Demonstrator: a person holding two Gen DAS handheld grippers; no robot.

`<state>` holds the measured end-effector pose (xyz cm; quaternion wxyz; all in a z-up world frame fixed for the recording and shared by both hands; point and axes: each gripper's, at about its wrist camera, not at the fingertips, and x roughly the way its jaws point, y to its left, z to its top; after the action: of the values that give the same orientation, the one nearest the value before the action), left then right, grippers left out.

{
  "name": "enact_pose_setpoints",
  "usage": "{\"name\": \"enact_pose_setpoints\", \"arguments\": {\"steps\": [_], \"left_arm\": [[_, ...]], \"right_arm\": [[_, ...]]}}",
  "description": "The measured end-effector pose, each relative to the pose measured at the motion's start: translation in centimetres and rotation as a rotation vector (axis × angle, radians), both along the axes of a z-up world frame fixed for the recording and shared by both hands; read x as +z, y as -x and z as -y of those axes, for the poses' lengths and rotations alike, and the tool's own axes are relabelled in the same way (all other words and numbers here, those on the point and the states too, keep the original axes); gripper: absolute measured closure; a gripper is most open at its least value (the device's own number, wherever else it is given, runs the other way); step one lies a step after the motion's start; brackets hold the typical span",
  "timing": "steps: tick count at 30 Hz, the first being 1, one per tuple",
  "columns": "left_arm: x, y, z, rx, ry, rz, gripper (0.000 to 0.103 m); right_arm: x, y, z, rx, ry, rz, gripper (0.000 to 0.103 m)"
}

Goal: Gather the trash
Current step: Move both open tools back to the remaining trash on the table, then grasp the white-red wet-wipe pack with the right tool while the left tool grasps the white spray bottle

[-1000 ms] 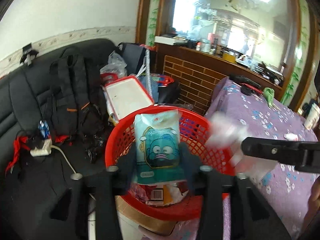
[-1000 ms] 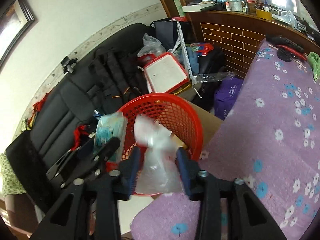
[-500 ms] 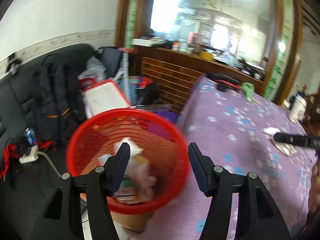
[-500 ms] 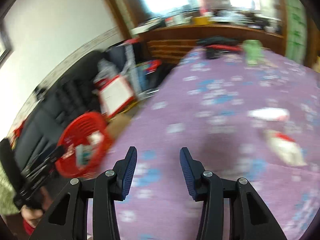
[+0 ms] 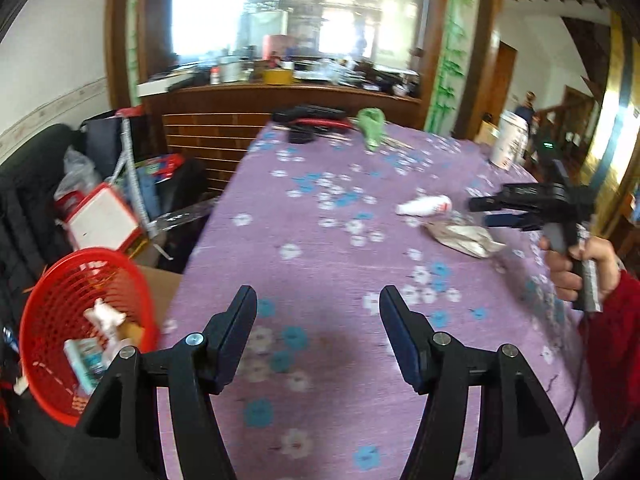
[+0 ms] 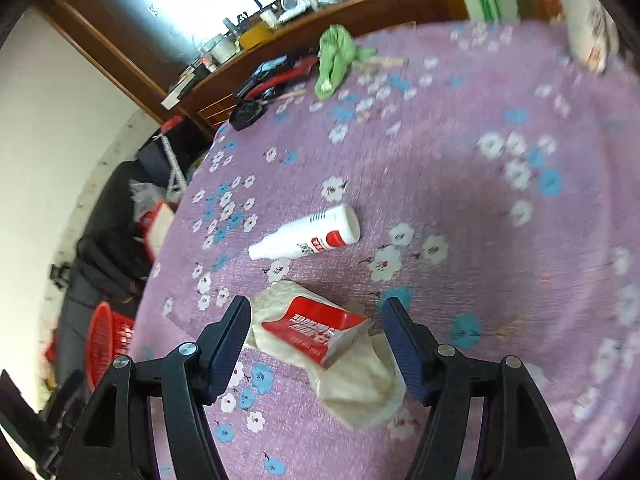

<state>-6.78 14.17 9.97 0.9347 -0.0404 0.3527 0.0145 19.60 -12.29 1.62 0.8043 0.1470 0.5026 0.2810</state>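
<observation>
My left gripper (image 5: 318, 304) hangs over the purple flowered tablecloth (image 5: 320, 240), its jaws opening with nothing between them. The red basket (image 5: 80, 320) stands below the table's left edge with trash inside. My right gripper (image 6: 315, 308) hovers low over a red-and-white packet (image 6: 316, 330) that lies on crumpled white paper (image 6: 360, 384). Its jaws are opening, and the packet sits between the pads without touching them. A white bottle (image 6: 308, 236) lies on its side just beyond. In the left wrist view, the right gripper (image 5: 480, 212) is beside the bottle (image 5: 426, 205) and the paper (image 5: 464, 236).
A green cloth (image 6: 336, 60) and black-and-red tools (image 6: 276, 76) lie at the table's far end, and a white cup (image 5: 510, 142) stands at the far right. A hand in a red sleeve (image 5: 580, 264) holds the right gripper. A black sofa (image 5: 24, 184) with bags runs along the left.
Both grippers let go of their trash at the red basket, a blue-faced packet and a clear bag, then swung right over the table. Both jaws stand wider.
</observation>
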Motion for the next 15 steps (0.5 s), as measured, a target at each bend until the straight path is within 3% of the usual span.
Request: {"name": "enact_pose_setpoints", "arguments": {"steps": [2,7,10,13,15], "left_arm": [[0.0,-0.5,1.1,-0.024,-0.004,-0.009,0.040],[0.1,-2.2,2.9,-0.063,-0.007,-0.030,0.040],[0.3,-3.2,3.4,-0.069,-0.007,-0.035,0.040],[0.3,-4.6,4.1,-0.082,0.006,-0.048,0.040],[0.4,-5.3,4.6,-0.096,0.019,-0.057,0.039]], "right_arm": [[-0.6,-0.2,-0.1,0.016,-0.025,-0.011,0.029],[-1.0,1.8,-1.4,0.182,-0.070,-0.026,0.022],[-0.5,4.4,-3.6,0.270,0.073,0.039,0.022],[-0.9,5.3,-5.2,0.255,0.199,0.078,0.023],[-1.6,5.1,-5.8,0.231,0.248,0.087,0.047]]}}
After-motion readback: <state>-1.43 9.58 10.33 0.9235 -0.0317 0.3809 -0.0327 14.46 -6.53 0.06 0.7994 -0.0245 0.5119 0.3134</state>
